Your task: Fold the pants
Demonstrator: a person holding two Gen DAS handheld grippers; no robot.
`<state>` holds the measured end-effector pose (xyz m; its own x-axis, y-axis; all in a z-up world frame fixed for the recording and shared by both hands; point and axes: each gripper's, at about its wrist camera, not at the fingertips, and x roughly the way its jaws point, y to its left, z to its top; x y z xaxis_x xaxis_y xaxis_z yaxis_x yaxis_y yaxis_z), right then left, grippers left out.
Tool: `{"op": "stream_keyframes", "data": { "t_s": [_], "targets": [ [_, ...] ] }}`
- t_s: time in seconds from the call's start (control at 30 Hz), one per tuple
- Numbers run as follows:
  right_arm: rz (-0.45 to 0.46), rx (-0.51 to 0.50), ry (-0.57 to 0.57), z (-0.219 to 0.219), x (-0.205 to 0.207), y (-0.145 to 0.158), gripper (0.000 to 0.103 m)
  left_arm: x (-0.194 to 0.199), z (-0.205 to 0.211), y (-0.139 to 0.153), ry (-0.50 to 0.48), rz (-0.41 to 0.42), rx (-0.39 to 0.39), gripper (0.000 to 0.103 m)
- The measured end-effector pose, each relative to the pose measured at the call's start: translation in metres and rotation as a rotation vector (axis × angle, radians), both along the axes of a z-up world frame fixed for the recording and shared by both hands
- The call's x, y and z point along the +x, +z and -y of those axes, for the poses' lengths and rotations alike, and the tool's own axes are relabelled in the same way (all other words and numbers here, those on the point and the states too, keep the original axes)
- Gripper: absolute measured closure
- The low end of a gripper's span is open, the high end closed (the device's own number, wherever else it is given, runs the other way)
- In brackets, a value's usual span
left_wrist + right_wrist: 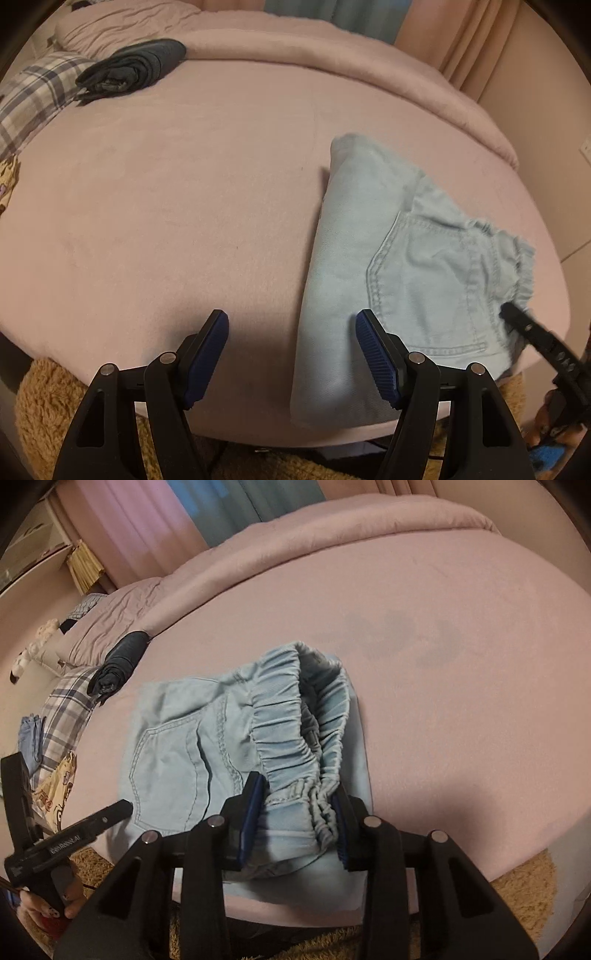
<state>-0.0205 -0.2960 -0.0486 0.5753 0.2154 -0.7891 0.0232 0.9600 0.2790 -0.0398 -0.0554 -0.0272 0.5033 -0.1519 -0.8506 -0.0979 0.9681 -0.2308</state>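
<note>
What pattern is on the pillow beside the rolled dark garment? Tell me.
Grey-and-white plaid pillow, clearest in the left wrist view.

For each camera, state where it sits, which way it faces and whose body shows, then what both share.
Left wrist: on the open left tool, facing across the pink bed; the right tool intrudes.
Right wrist: on the right tool, closed on the light blue pants waistband; left tool intrudes.
Shared: pants, bed, rolled dark garment.
</note>
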Motion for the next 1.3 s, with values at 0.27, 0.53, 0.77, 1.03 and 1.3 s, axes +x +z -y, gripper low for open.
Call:
{"op": "stream_keyframes", "data": {
  "t_s": [0.27, 0.53, 0.77, 1.03, 1.3],
  "targets": [
    [0.099, -0.123, -0.037, -0.008, -0.008, 0.044, 0.048, -0.018, -0.001, -0.008, -0.085, 0.026, -0.143, 0.071],
    [0.041, -0.079, 0.131, -0.043, 0.063, 0.016, 0.071, -0.017, 0.004, -0.025, -0.100, 0.034, -0.084, 0.070],
    [0.045, -0.090, 0.038, -0.008, 0.065, -0.023, 0.103, -0.027, -0.008, -0.032, -0.096, 0.040, -0.113, 0.069],
    [0.010, -0.074, 0.025, -0.034, 0.058, 0.007, 0.085, -0.032, -0.015, -0.032, -0.080, 0.060, -0.168, 0.070],
    [-0.051, 0.123, 0.507, -0.165, 0.058, 0.008, 0.081, -0.032, -0.019, -0.035, -0.083, 0.062, -0.197, 0.071]
  ]
}}
